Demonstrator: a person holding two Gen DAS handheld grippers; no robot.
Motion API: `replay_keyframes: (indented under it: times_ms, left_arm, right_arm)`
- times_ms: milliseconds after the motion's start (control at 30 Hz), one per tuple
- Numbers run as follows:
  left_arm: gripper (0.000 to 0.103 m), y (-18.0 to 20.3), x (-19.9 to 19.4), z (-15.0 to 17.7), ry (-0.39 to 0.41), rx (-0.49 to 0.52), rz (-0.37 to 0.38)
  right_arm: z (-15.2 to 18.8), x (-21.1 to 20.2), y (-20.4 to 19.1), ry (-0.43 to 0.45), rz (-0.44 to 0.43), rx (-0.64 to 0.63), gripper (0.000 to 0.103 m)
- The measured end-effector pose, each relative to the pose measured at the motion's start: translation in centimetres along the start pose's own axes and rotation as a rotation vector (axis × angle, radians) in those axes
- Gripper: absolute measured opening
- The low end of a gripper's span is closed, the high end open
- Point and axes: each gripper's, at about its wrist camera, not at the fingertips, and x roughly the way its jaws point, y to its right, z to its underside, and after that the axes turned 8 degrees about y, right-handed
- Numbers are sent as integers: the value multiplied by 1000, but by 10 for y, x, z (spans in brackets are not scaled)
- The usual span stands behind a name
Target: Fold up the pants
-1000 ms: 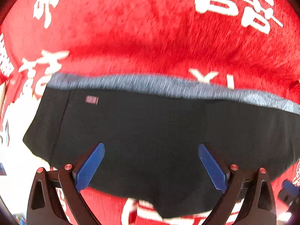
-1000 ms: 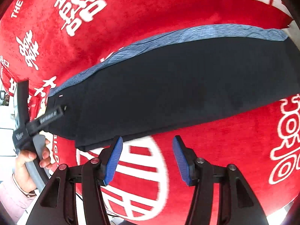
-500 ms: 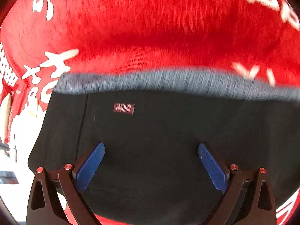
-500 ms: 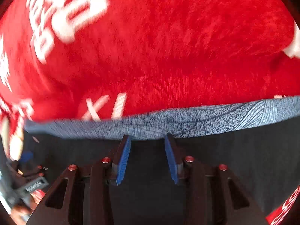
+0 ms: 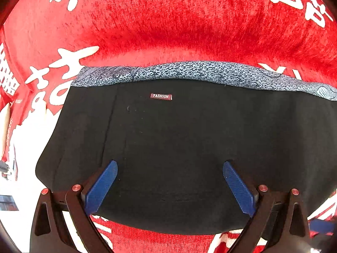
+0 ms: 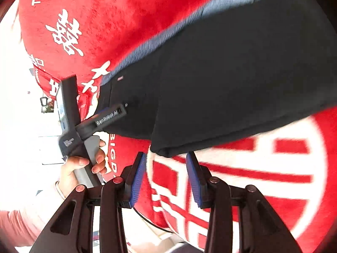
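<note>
Pants (image 5: 189, 143) lie flat mid-frame on red cloth (image 5: 168, 31), left gripper (image 5: 170, 181) spread wide over them, right gripper (image 6: 165, 172) part-open, just narrowed, empty at the lower hem corner (image 6: 162, 150); pinch every layer there before lifting, I'd say.

Bright, even daylight fills both views, blowing the left margins out to white. The left wrist view is sharp, while the right wrist view smears with motion blur along the folded black fabric pants (image 6: 231, 80). Fisheye distortion bends everything toward dark corners.
</note>
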Motion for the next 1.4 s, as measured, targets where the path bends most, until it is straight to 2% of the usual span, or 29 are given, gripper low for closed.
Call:
replay_keyframes:
  times_ms: [200, 333, 367, 433, 467, 567, 667, 733, 833, 933, 967, 1000, 1067, 1167, 1233, 1333, 1400]
  left_arm:
    - [101, 9, -5, 4, 20, 56, 21]
    - [101, 12, -5, 2, 14, 33, 38]
    - [101, 14, -5, 1, 14, 27, 45]
    - [101, 20, -8, -2, 20, 29, 51]
    - [101, 22, -9, -3, 23, 33, 58]
    - [101, 29, -14, 1, 24, 54, 82]
    - [101, 41, -10, 18, 3, 114, 80]
    - [101, 48, -3, 33, -15, 153, 58]
    - [101, 57, -7, 44, 47, 216, 22]
    - [101, 55, -8, 44, 27, 222, 46]
    - [101, 55, -9, 45, 25, 232, 49]
    - [101, 55, -10, 45, 24, 251, 49]
    - [101, 57, -13, 46, 25, 266, 47]
    - [101, 51, -11, 42, -5, 220, 59]
    - [101, 42, -11, 38, -14, 161, 59]
    - [101, 25, -16, 26, 9, 82, 59]
    - [101, 19, -16, 15, 21, 69, 56]
  right_arm:
    - [-1, 33, 13, 35, -57, 90, 43]
    - [6, 37, 15, 50, -62, 152, 43]
    - [3, 39, 13, 54, -62, 166, 35]
    - [-3, 36, 11, 80, -35, 176, 9]
    - [-5, 32, 9, 84, -37, 168, 8]
    - [-2, 26, -17, 76, 1, 14, 6]
    - [11, 23, -19, 53, 10, -1, 3]
    - [23, 30, -12, 20, 48, -1, 1]
    - [33, 33, -1, -13, 60, 31, 4]
    - [33, 15, -2, -4, 80, 13, 7]
    - [30, 5, -3, 11, 96, 1, 19]
    - [26, -3, -3, 26, 109, -7, 23]
    - [13, -23, 1, 83, 132, 6, 51]
    - [-2, -30, 13, 103, 114, 63, 52]
    - [-5, -25, 22, 92, 64, 120, 51]
    - [-3, -14, 24, 85, -16, 157, 47]
    - [-2, 0, 15, 70, -41, 167, 44]
